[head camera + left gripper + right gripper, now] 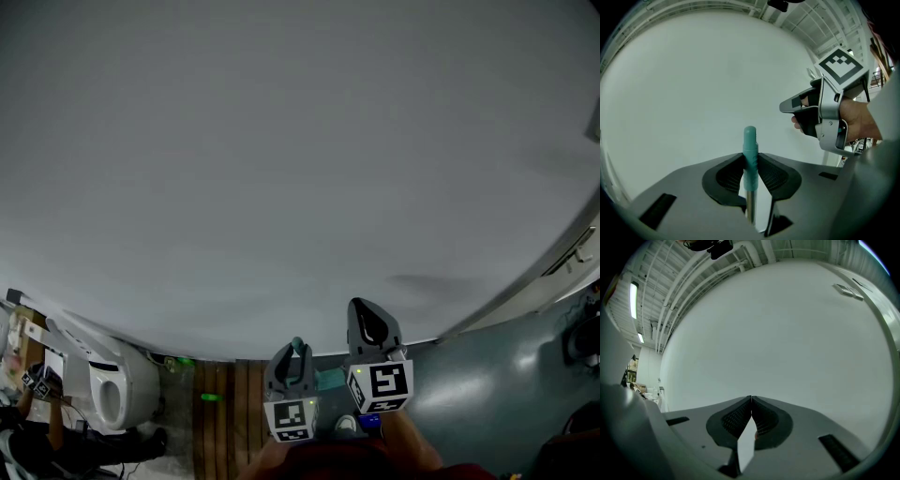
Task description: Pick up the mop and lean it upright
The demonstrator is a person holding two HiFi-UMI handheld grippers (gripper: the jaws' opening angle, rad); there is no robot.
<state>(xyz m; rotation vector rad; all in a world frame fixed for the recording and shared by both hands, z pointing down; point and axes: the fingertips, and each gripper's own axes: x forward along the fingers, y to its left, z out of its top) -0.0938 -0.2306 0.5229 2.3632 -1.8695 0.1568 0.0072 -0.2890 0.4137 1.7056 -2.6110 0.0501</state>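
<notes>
Clamping the mop handle (749, 145) by its tip at lower centre, left gripper (750, 159) works alone; right gripper (751, 401) closed, empty. End-held, it could swing loose.

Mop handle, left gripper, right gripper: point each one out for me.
mop handle (749, 145): left gripper view, on its teal grip just above the pads.
left gripper (296, 356): head view, between its fingertips, closed on the handle.
right gripper (751, 400): right gripper view, where its shut fingertips meet.
</notes>
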